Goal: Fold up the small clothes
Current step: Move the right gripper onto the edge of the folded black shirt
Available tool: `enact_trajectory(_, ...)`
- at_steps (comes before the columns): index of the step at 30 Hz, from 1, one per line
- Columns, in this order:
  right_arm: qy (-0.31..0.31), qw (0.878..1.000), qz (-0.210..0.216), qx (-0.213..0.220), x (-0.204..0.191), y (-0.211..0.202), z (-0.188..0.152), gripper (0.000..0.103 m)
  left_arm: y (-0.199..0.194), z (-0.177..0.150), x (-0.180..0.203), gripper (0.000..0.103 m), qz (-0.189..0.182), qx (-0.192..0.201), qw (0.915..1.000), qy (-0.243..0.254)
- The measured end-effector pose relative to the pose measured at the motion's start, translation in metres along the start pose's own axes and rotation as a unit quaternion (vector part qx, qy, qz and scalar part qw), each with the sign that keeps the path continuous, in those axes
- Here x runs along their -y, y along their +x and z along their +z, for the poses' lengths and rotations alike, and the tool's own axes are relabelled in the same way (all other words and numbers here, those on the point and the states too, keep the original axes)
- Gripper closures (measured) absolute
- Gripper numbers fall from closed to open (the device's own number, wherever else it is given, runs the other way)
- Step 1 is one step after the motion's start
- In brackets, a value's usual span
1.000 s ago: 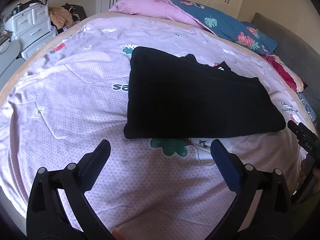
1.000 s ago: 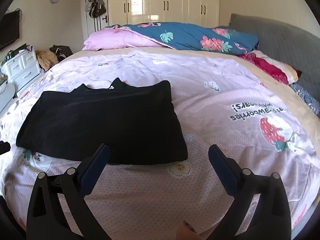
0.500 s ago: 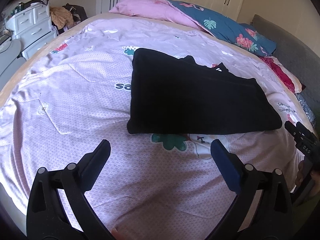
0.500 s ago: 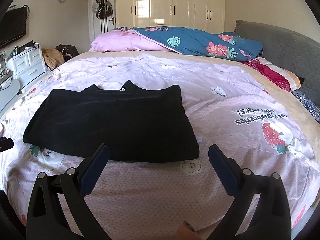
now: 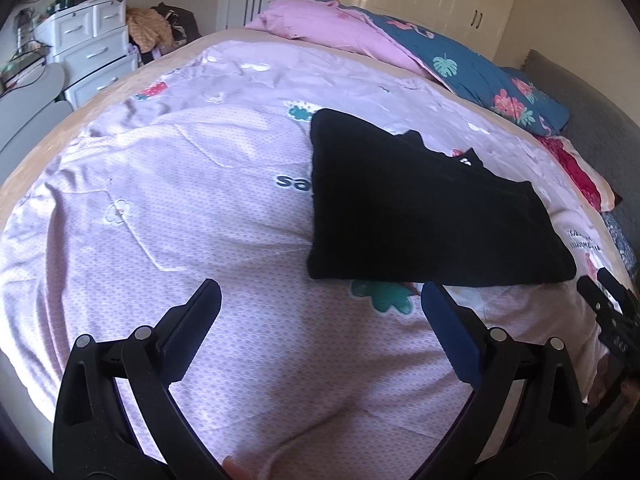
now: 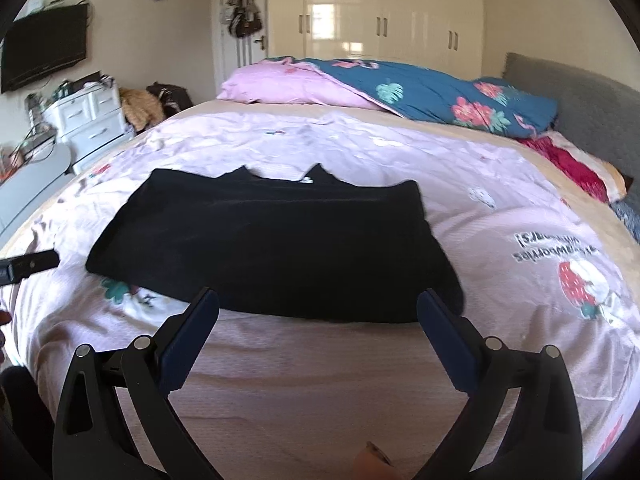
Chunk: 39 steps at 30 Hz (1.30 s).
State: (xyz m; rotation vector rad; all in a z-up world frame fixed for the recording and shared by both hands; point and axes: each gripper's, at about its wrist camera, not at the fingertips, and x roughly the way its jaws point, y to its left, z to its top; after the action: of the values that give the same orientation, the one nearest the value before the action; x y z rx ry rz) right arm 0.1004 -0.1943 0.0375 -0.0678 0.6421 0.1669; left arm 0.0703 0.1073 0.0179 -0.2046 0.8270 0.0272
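Observation:
A black garment (image 5: 420, 212) (image 6: 276, 240) lies flat and folded on the pink printed bedsheet (image 5: 180, 200) (image 6: 500, 216), its neckline toward the pillows. My left gripper (image 5: 320, 300) hovers open over bare sheet, near the garment's front left corner, holding nothing. My right gripper (image 6: 318, 308) is open too, just short of the garment's near edge, its fingers (image 6: 192, 328) apart and empty. The right gripper's body (image 5: 612, 320) shows at the right edge of the left wrist view; the left gripper's tip (image 6: 28, 266) shows at the left edge of the right wrist view.
Pink and blue floral pillows (image 6: 400, 88) are stacked at the bed's far end by a grey headboard (image 6: 580, 96). White drawers (image 5: 88, 52) and a clothes heap (image 5: 152, 28) stand left of the bed. Wardrobes (image 6: 380, 24) line the back wall; a television (image 6: 44, 52) hangs on the left wall.
Both grippers have drawn back and lifted slightly from the garment; the views tilted up toward the room. The garment has not moved and both grippers stayed open.

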Motion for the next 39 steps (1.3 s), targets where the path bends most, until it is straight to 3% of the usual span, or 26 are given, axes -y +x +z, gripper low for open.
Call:
enact_trajectory(10,-0.039,0.998,0.044,0.007,-0.052,0.0,0.005,0.004,0.0,0.003,-0.023,0.009,0.009,0.006,0.9997,-0.02)
enact_trajectory(20,-0.092,0.993,0.078,-0.013,-0.1,0.016,0.008,0.004,0.006,0.014,-0.04,0.009,0.02,0.006,0.9991,-0.037)
enact_trajectory(31,-0.159,0.983,0.09,-0.028,-0.151,0.047,0.007,0.004,0.028,0.056,-0.029,0.009,0.035,0.008,0.9992,-0.017)
enact_trajectory(39,-0.189,0.977,0.089,-0.045,-0.166,0.069,0.003,0.004,0.061,0.092,-0.017,0.009,0.045,0.002,0.999,-0.002)
